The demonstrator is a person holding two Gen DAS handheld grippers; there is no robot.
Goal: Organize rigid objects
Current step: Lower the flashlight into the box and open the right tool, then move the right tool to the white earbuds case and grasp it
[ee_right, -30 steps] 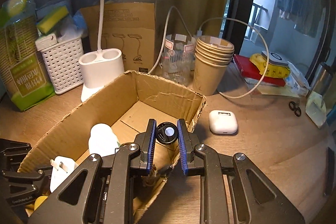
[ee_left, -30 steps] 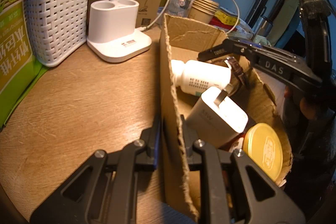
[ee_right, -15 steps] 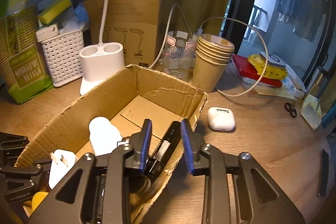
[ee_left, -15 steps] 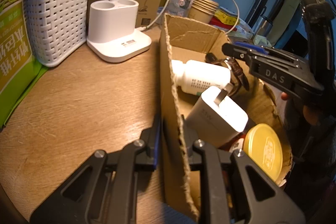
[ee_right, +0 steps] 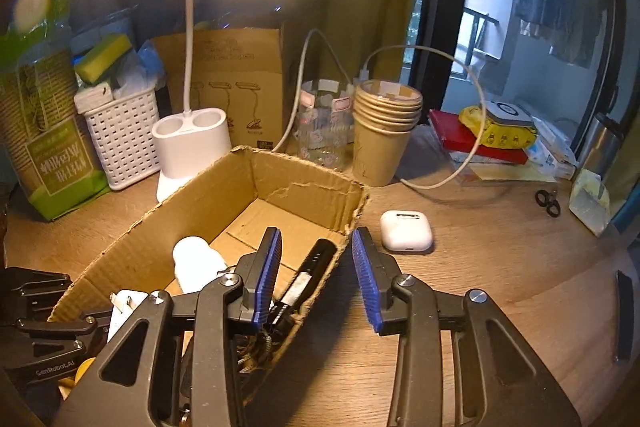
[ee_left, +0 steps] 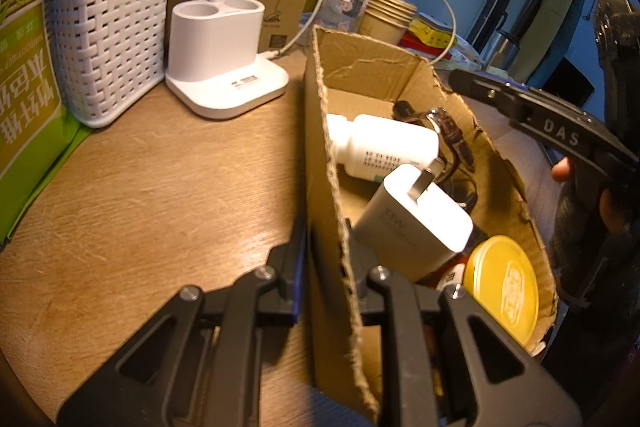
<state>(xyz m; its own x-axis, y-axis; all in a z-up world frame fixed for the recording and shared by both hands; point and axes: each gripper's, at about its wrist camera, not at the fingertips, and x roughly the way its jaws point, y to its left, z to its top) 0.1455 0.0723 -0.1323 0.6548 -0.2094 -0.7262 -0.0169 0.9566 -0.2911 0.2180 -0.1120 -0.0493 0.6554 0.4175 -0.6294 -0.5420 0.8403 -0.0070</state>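
Left wrist view showed the left hand-held gripper (ee_left: 324,255) pinching the near side wall of the cardboard box (ee_left: 320,155), one finger outside and one inside. The box sat on the wooden table (ee_left: 160,187). Inside it lay a white bottle (ee_left: 384,147) on its side, a white charger plug (ee_left: 416,223), a yellow round tin (ee_left: 502,285) and a watch (ee_left: 450,131). In the right wrist view, the right hand-held gripper (ee_right: 316,275) was spread wide above the box's right wall, holding nothing. A black flashlight (ee_right: 306,281) lay in the box just under it. A white earbud case (ee_right: 406,231) rested on the table near the box.
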